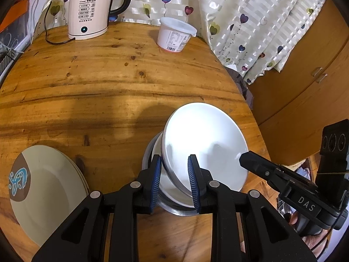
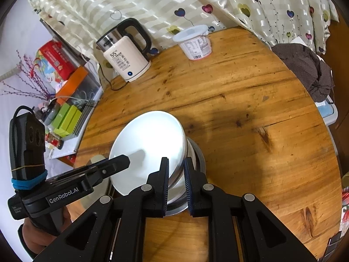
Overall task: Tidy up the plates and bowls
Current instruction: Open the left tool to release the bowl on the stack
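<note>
Reading "55°C" on kettle, "GenRobot.AI" on left gripper

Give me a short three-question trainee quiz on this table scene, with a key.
1. True or false: the white bowl lies flat on the table.
2. Which number shows on the kettle? A: 55. B: 85. C: 100.
3. Fill in: in the left wrist view, the stacked plates lie to the ___ of the left gripper.

Key
1. False: it is tilted over a steel bowl, with the left gripper and the right gripper each on its rim.
2. A.
3. Left.
</note>
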A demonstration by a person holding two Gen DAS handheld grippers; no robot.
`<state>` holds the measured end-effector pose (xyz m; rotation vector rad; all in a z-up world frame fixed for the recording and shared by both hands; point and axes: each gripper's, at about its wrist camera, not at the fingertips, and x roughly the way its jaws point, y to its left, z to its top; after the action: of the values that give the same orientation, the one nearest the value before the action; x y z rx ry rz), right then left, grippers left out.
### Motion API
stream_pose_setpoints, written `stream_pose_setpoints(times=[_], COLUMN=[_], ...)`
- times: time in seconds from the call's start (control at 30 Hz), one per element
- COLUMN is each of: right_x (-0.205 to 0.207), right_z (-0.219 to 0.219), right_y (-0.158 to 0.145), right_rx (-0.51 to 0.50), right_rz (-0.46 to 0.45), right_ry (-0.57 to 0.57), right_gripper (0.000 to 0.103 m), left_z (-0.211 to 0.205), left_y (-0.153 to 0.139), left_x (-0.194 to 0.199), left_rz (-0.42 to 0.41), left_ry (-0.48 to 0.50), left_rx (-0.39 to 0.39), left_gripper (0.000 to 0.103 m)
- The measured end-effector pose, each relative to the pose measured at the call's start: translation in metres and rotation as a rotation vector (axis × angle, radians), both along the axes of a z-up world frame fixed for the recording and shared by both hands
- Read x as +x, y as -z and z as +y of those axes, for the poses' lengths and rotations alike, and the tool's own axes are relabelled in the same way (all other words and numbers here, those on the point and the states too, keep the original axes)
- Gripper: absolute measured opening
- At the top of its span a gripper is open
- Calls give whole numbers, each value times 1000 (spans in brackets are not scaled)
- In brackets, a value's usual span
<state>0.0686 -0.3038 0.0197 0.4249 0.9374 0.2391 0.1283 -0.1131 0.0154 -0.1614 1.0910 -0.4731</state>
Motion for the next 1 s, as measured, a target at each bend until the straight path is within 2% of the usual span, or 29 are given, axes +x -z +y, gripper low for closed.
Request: stream_pose_setpoints(times=[0.57, 1.0], right_x=[2, 1], right_z=[4, 5], right_y=[8, 8], right_rx=[-10, 0], right_rz=[22, 16], right_ry=[-19, -26], right_gripper=[15, 16], left_z=[0, 10], left_y=[9, 5], left_x=[-2, -4], left_rz=[-10, -54], left_ry=[-2, -26], left_rx=[25, -26], left_gripper=[25, 25])
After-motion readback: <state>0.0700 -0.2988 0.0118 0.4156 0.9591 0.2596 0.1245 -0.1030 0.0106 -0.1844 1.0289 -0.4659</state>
